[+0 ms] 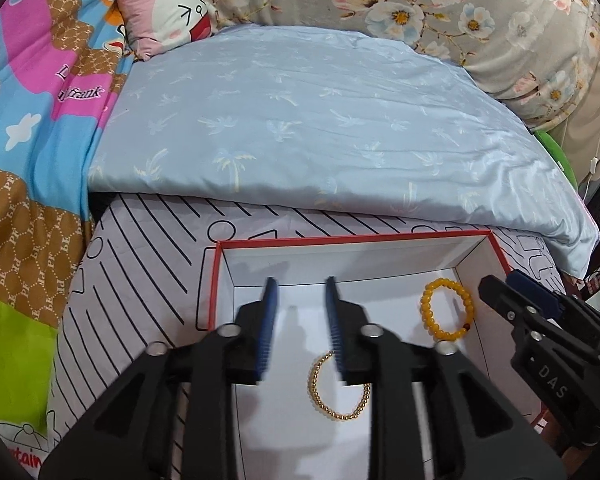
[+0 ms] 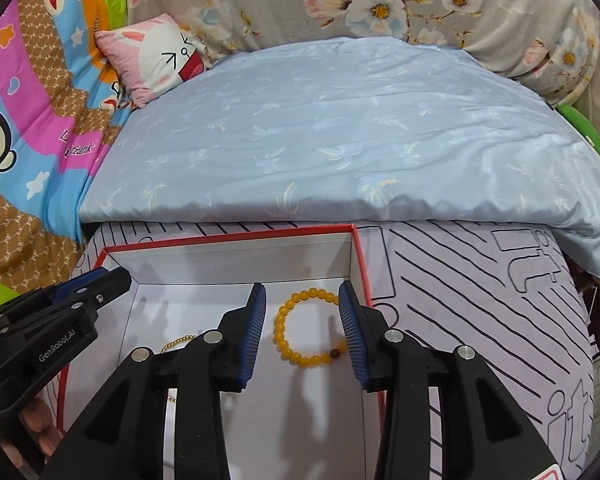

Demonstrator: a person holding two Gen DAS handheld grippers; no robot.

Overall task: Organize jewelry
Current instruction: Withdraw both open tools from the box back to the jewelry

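A white box with a red rim (image 1: 352, 238) (image 2: 228, 238) lies on the bed. Inside lie a gold bead bracelet (image 1: 332, 404) and a yellow bead bracelet (image 1: 446, 308) (image 2: 308, 330). My left gripper (image 1: 302, 300) is open and empty above the box floor, with the gold bracelet below its right finger. My right gripper (image 2: 302, 302) is open and empty, its fingers on either side of the yellow bracelet, above it. Part of the gold bracelet (image 2: 178, 342) shows behind the right gripper's left finger. Each gripper shows in the other's view (image 1: 516, 300) (image 2: 88, 286).
A light blue quilt (image 1: 320, 120) lies folded just behind the box. A striped white sheet (image 2: 480, 300) surrounds the box. A cartoon blanket (image 1: 28, 140) is at the left, a pink pillow (image 1: 160, 8) and a floral cover (image 1: 460, 12) at the back.
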